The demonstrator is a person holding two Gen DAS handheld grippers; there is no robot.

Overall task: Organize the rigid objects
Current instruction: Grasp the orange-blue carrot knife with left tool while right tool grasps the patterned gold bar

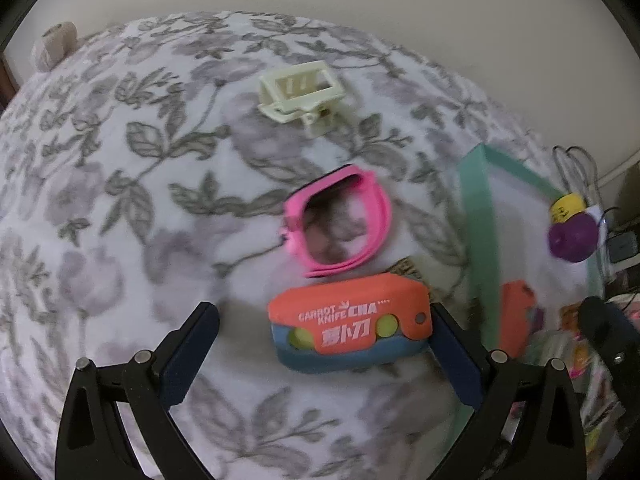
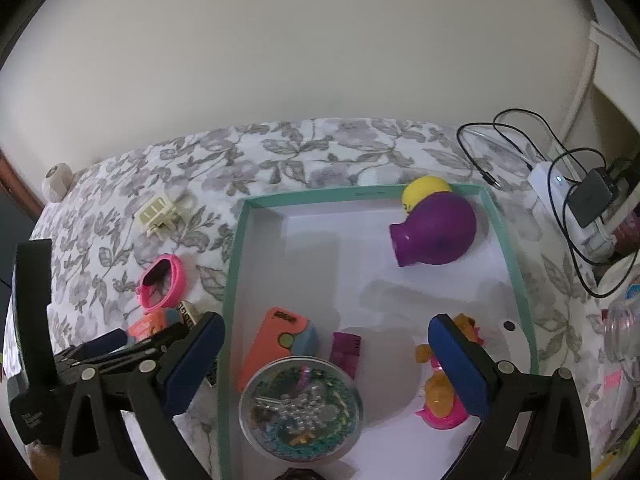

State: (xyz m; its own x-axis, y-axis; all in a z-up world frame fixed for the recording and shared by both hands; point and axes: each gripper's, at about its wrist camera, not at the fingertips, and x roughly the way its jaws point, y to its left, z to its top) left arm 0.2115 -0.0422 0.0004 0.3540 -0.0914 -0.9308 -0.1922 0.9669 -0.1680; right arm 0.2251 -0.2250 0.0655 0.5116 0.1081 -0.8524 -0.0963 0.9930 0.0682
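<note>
carrot knife (image 1: 350,322) left of tray (image 1: 476,216) | watch (image 1: 338,222) behind knife | clip (image 1: 300,92) farthest

The left gripper (image 1: 320,340) hangs low over a floral bedspread (image 1: 100,200), jaws spread wide. An orange-and-blue carrot knife toy (image 1: 348,320) lies between the fingers, touching the right-hand pad or very nearly so. Just beyond it lies a pink watch band (image 1: 340,220); farther off, a cream hair clip (image 1: 300,92). A teal-rimmed tray (image 1: 476,220) sits to the right, holding a purple toy (image 1: 572,240).
</note>
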